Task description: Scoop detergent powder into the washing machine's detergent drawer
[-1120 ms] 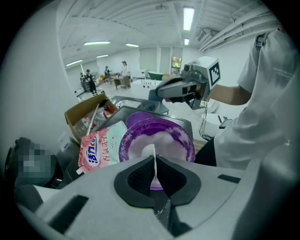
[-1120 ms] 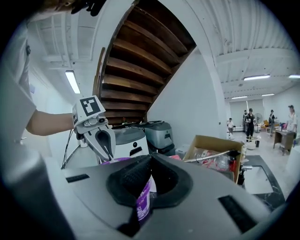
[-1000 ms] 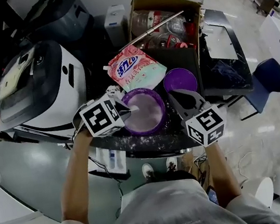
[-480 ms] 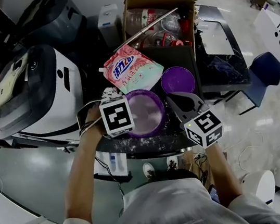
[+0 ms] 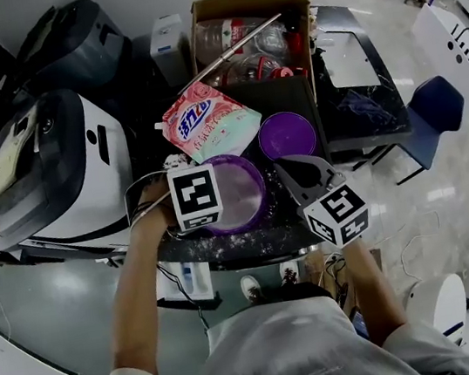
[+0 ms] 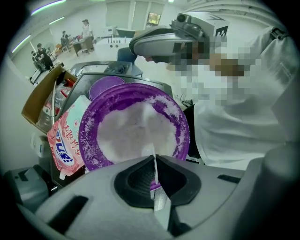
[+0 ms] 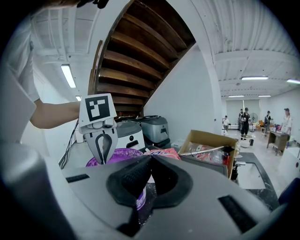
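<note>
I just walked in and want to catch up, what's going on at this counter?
A person holds two tools at a purple bowl of white powder. The left tool is shut on a thin white scoop reaching into the bowl. The right tool is shut too, empty, beside the bowl.

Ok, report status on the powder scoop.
Left gripper shut on thin white scoop over round purple bowl of white powder. Right gripper shut, empty, beside it. Pink detergent pouch behind bowl.

The head view is dim with dark corners. Both gripper views are brighter, bent at their round black edges. Ceiling lamps (image 7: pixel 69 75) glare.
</note>
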`<state>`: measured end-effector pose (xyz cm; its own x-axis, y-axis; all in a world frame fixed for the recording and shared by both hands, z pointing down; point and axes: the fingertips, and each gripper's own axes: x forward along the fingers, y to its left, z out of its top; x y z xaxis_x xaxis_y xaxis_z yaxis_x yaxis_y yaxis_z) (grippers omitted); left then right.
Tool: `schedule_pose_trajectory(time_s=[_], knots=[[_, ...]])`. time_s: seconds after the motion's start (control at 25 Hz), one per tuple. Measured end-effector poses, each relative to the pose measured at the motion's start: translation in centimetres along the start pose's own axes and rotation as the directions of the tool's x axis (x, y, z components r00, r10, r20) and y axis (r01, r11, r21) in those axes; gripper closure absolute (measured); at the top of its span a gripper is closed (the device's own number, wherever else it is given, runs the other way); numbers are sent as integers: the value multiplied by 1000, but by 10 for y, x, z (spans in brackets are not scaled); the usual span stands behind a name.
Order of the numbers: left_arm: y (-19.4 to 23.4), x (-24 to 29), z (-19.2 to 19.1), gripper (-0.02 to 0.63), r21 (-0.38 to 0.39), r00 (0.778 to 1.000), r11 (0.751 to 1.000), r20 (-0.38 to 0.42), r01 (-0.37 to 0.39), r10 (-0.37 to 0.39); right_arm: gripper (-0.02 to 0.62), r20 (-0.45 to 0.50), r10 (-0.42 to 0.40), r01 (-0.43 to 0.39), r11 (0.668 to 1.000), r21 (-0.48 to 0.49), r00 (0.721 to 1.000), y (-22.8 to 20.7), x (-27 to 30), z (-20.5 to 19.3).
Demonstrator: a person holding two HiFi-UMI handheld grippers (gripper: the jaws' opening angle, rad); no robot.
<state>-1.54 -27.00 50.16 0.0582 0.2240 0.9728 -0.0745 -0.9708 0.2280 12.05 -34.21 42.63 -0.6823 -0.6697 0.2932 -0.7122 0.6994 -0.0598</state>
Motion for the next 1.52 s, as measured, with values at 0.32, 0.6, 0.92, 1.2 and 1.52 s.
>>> schedule_pose_trajectory(time_s=[0.32,0.6,0.92,1.2,1.52], knots=[[-15,3,6,591,13,997,996,-9,83,-83,589,-3,-1,1,1000,1,1000,-1,-6,-2],[-22,-2,13,591,3,989,990,32,142,-142,589,-2,-4,4,1000,-1,1000,-1,-14,-2],[-30,-8,21,591,-16,967,975,128,223,-219,589,5,-7,7,1000,-2,1000,-3,-21,-3],[-33,-9,21,589,-19,958,968,149,249,-244,589,7,-13,13,1000,-5,1000,-5,-25,-2],[-27,-15,19,591,-74,913,956,327,282,-244,589,10,-19,19,1000,-5,1000,-6,-27,-2]])
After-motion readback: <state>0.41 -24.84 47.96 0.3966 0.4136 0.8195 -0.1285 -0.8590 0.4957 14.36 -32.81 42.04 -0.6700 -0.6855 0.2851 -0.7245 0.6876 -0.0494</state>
